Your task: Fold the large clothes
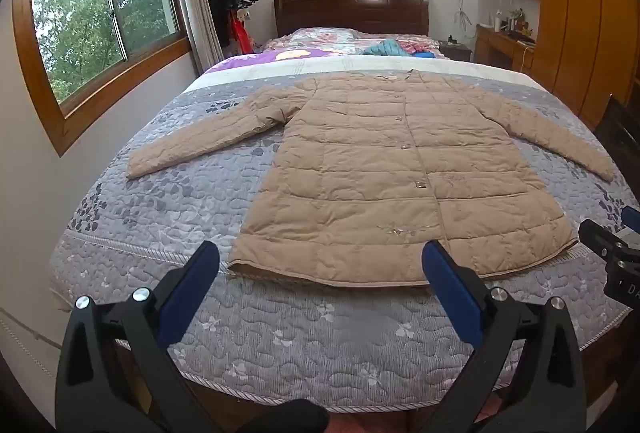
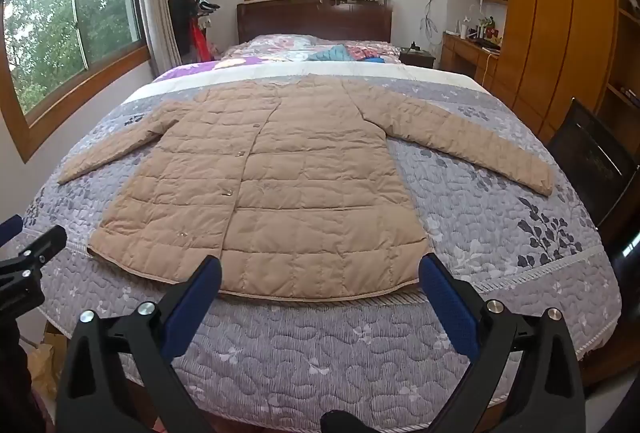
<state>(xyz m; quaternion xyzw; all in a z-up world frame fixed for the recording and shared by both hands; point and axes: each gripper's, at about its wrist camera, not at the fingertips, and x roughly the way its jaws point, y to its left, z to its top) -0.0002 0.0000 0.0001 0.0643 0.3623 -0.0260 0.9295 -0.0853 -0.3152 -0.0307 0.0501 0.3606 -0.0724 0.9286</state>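
Daylight from two wood-framed windows falls on a bed (image 1: 248, 337) covered with a grey quilted spread, and on it a long beige quilted coat (image 1: 380, 185) lies flat, front up and buttoned, hem toward the foot, collar toward the headboard (image 1: 352, 15). Both sleeves are spread out and angled down to either side, resting on the spread. Beyond the collar lie a white strip of bedding, a purple floral cover and a small heap of blue clothes (image 1: 386, 47). A coat stand (image 2: 192, 17) hung with garments stands left of the headboard; a wooden desk (image 2: 468, 51) and tall wardrobe stand on the right. Over the foot of the bed, the left hand-held gripper (image 1: 320, 265) and the right hand-held gripper (image 2: 320, 269) hover with jaws wide apart, empty, short of the hem.
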